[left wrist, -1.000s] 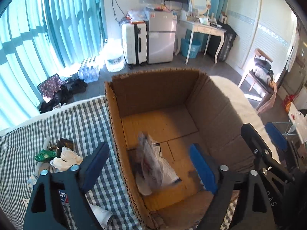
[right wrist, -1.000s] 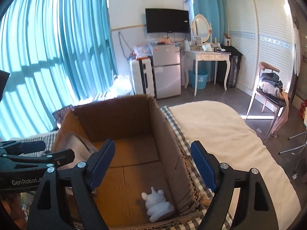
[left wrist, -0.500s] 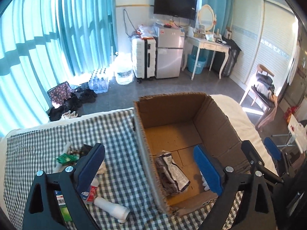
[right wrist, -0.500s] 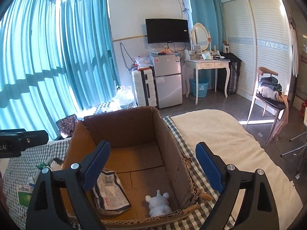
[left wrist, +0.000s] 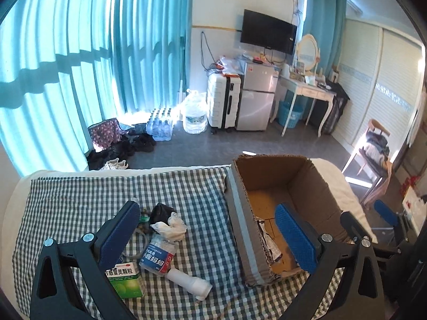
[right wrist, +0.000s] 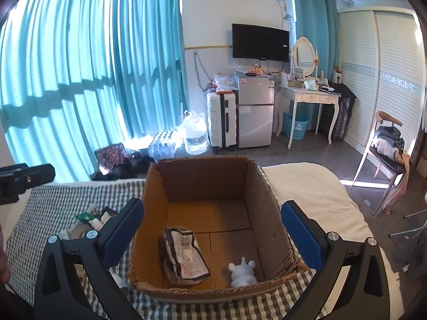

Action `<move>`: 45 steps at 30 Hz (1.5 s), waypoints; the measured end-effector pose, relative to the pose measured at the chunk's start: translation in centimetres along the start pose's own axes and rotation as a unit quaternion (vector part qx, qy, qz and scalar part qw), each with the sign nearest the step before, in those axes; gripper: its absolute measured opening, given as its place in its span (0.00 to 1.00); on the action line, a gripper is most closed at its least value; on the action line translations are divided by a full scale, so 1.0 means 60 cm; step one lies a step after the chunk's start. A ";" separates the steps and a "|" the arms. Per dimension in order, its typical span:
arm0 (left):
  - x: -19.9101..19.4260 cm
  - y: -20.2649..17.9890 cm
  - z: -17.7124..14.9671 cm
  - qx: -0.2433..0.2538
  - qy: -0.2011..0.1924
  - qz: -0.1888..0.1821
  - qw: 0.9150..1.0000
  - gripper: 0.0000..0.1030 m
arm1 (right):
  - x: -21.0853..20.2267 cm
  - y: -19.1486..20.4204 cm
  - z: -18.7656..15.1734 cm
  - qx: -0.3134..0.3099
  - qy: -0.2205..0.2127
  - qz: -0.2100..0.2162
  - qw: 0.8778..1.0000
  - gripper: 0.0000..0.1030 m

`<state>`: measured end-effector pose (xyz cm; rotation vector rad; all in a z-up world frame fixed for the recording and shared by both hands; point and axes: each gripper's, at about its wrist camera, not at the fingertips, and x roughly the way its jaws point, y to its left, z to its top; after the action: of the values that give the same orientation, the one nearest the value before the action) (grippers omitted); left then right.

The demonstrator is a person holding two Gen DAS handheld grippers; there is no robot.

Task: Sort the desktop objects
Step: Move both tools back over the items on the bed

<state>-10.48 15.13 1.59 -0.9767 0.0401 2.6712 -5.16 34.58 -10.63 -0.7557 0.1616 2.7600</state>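
Suitcase (right wrist: 221,120), fridge (right wrist: 255,112), wall television (right wrist: 260,42).

Black angular gripper frames, silver screws at the joints, fingers (left wrist: 296,242) faced with textured blue pads — same on both

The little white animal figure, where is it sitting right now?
In the right wrist view, the white figure stands inside the cardboard box, in its near right corner, just right of the crumpled packet.

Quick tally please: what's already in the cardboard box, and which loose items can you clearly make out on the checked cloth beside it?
In the cardboard box:
Crumpled printed packet: 1
White figurine: 1
On the checked cloth:
Green medicine box: 1
Plastic bottle: 1
White tube: 1
Crumpled white tissue: 1
Black bag: 1
Total: 7; smaller bits are partly hidden.
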 end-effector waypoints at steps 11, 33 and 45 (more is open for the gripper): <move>-0.071 0.099 -0.003 -0.018 -0.011 0.035 0.999 1.00 | -0.042 0.103 0.009 -0.048 0.016 0.029 0.998 1.00; -0.160 0.248 -0.020 -0.040 -0.004 0.069 0.997 1.00 | -0.110 0.272 0.033 -0.104 0.018 0.097 0.990 1.00; -0.194 0.296 -0.049 -0.043 -0.018 0.098 0.994 1.00 | -0.130 0.294 0.036 -0.059 0.053 0.147 0.986 1.00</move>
<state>-5.26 -5.32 5.39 -0.9973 0.0134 2.8914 -4.91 16.29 -4.15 -0.9814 0.1423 3.0291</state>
